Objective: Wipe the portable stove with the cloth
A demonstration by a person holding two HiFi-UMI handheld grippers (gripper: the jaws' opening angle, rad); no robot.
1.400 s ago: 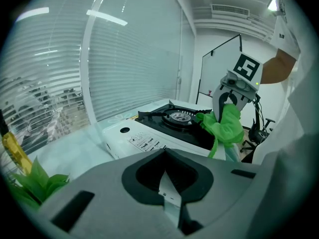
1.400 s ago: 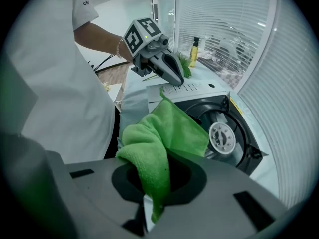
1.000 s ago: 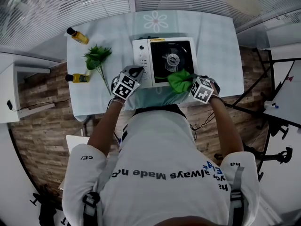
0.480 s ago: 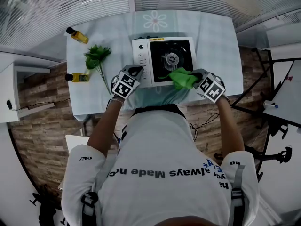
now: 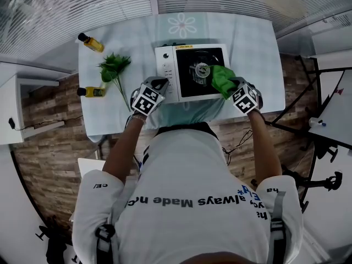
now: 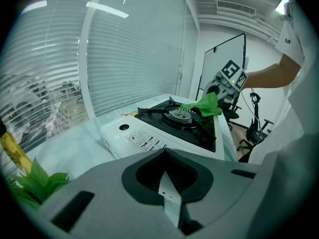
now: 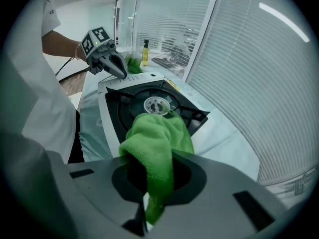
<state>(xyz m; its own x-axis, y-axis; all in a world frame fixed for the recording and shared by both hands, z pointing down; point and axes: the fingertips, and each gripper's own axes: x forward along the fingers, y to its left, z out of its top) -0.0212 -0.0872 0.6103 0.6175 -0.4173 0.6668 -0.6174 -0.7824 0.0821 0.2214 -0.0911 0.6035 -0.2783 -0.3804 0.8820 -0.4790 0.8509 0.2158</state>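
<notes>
Now the right claw [image 7: 152, 193] is pinching the green cloth [image 7: 158, 133]. A thick fold is bunched between its jaws and the loose end spills forward onto the black top of the portable stove [image 7: 106, 128]. Gripped this way, the cloth forms a soft pad ahead of the claw, so fabric rather than hard tips probably meets the surface. The pad lies just beside the round burner [image 7: 156, 105], touching its near right side, on the right half of the cooktop.

The left claw [image 5: 161, 82] is pressed together with nothing held. Its tips rest at the near left corner of the stove, by the white control panel, most likely to brace the light body against sliding while the other side rubs.

From the head view, the wiping seems under way, with the left and far parts of the black top not yet covered by the cloth. The raised pan supports around the burner could catch the fabric, so strokes between them look safest.

The stove sits near the front edge of the table [image 5: 256, 43]. Bare surface is open to its right and behind it. A leafy sprig [image 5: 114, 67] and two small bottles [image 5: 91, 42] lie well apart to the left, clear of either arm's sweep.
</notes>
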